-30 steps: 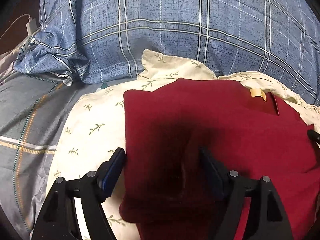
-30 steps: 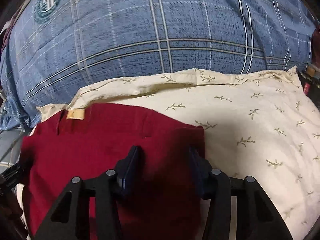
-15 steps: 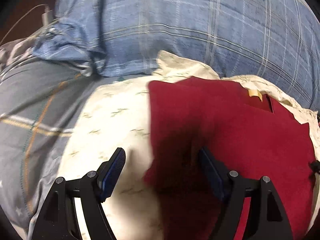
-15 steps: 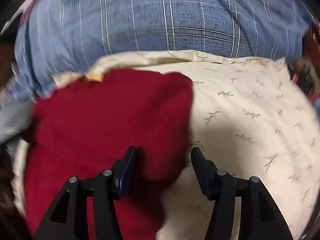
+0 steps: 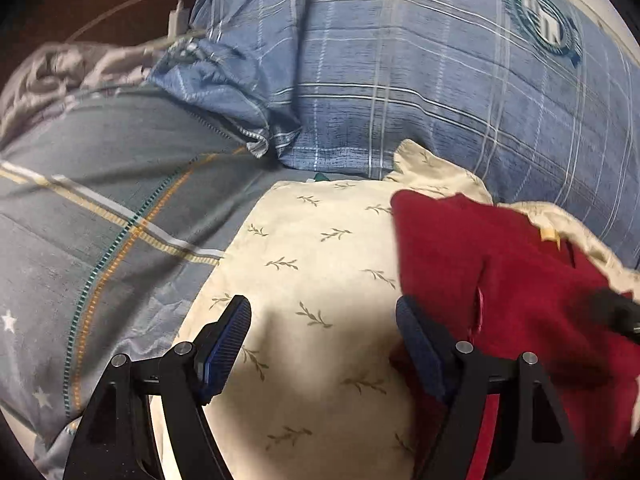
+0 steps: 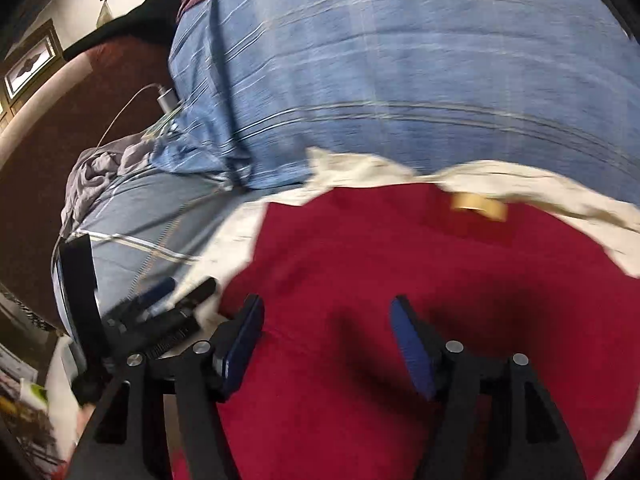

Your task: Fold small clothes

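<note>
A dark red garment [image 5: 516, 280] with a tan label lies folded on a cream leaf-print pillow [image 5: 320, 272]. In the left wrist view my left gripper [image 5: 324, 320] is open and empty over the pillow, just left of the garment's left edge. In the right wrist view the red garment [image 6: 420, 280] fills the foreground and my right gripper [image 6: 326, 320] is open and empty above its middle. The left gripper also shows in the right wrist view [image 6: 176, 292], beside the garment's left edge.
A large blue plaid pillow [image 5: 420, 80] lies behind the cream pillow. Grey-blue striped bedding [image 5: 100, 208] spreads to the left. A white charger and cable [image 5: 176, 20] rest at the far left by a dark brown headboard [image 6: 60, 120].
My left gripper has moved left off the garment onto the bare pillow. My right gripper has swung left, from the garment's right edge to over its middle. Both stayed open.
</note>
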A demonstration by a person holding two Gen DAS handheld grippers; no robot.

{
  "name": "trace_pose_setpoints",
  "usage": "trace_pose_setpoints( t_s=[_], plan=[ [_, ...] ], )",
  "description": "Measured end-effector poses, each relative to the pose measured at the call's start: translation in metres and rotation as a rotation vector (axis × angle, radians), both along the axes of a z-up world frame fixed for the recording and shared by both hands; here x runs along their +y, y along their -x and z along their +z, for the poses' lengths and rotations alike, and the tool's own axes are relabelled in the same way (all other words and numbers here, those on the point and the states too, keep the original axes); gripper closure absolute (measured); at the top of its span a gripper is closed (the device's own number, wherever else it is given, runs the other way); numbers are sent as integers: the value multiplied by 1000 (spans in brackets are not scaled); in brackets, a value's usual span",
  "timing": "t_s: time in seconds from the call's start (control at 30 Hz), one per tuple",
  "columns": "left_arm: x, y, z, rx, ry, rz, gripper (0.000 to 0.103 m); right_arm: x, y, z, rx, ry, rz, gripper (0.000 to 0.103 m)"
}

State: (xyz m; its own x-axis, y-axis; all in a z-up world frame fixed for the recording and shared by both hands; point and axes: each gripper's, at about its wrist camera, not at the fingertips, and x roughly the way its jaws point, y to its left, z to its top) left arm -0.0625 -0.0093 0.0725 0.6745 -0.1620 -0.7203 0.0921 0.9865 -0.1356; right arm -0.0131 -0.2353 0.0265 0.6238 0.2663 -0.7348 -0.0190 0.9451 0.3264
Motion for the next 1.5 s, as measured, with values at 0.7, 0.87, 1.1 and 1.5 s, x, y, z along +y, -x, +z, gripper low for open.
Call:
trace_pose_setpoints(
  t_s=[0.7, 0.87, 1.1, 1.5],
  plan=[
    [30, -15, 8, 29, 78, 69, 28, 17, -33, -44, 85, -290, 33, 59],
    [25, -15, 10, 19, 70, 58, 28, 3, 5, -6, -35, -109, 23, 57],
    [22, -11, 10, 9, 45, 54, 28, -68, 61, 0, -51, 120, -192, 55],
    [1, -7, 6, 9, -25, 1, 28, -187, 117, -41, 90, 212, -492, 58]
  ],
)
